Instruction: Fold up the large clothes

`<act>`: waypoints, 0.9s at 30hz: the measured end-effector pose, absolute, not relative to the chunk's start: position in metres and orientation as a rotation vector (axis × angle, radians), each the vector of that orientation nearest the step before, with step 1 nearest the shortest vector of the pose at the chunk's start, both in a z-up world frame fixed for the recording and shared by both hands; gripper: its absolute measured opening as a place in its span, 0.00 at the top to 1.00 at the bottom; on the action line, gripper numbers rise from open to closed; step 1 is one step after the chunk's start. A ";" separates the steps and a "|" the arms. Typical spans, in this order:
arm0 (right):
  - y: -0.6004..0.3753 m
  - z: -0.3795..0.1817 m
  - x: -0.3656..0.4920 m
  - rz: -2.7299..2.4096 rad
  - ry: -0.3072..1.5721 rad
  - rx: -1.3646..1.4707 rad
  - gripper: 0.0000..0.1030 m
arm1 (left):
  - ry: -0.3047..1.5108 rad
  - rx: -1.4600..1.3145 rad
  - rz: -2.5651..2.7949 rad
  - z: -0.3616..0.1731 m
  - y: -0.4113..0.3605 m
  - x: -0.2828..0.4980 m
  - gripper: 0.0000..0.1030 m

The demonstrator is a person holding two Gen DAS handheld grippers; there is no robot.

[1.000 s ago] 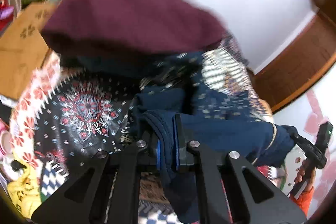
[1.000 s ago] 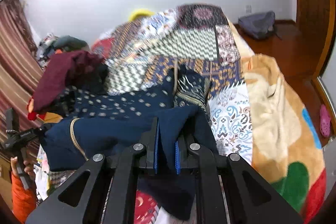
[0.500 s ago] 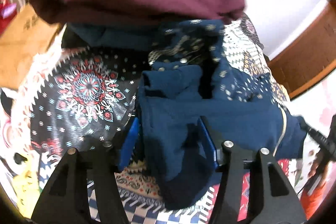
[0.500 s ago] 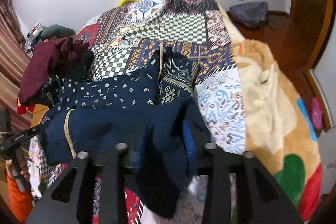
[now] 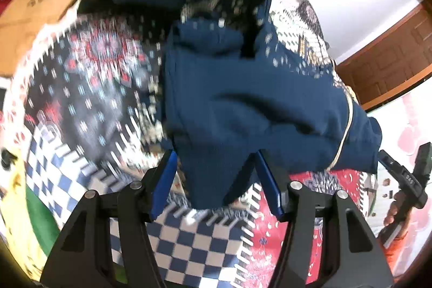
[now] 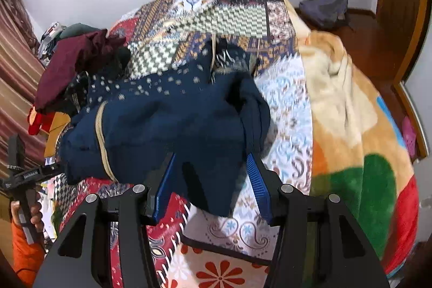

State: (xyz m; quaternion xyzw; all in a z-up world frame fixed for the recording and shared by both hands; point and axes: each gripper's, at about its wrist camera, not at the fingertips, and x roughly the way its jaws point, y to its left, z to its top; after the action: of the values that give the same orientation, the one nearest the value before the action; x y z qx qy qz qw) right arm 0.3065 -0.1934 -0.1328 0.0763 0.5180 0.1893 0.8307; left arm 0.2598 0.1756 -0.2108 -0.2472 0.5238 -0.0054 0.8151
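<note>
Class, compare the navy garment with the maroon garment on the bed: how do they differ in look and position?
The navy garment is dark blue with a tan cord; the maroon garment is plain dark red. The navy one lies nearest the open grippers, its edge between the jaws; the maroon one sits bunched farther back, at the bed's side. Both rest on the patchwork cover.

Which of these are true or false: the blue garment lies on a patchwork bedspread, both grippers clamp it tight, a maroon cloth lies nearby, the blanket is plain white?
1. The blue garment lies on the patchwork bedspread. True.
2. Both grippers clamp it tight. False: the left gripper is open and the right gripper is opening; cloth lies loose between the fingers.
3. A maroon cloth lies nearby. True.
4. The blanket is plain white. False: it is cream, orange, green and red.
</note>
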 end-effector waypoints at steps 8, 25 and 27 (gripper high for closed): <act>-0.192 -0.140 0.304 0.446 1.101 0.197 0.52 | 1.155 -0.558 -0.040 -0.229 0.165 0.260 0.42; -0.178 -0.087 0.316 0.623 0.984 0.189 0.94 | 0.999 -0.498 -0.232 -0.168 0.154 0.261 0.94; -0.176 -0.078 0.329 0.623 0.950 0.200 0.94 | 0.951 -0.478 -0.222 -0.149 0.155 0.268 0.94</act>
State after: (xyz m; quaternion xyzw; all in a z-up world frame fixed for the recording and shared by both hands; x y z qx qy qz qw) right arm 0.3289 -0.1761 -0.0780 0.0945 0.4491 0.2945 0.8383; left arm 0.2685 0.1554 -0.1491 -0.2275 0.4525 -0.1057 0.8557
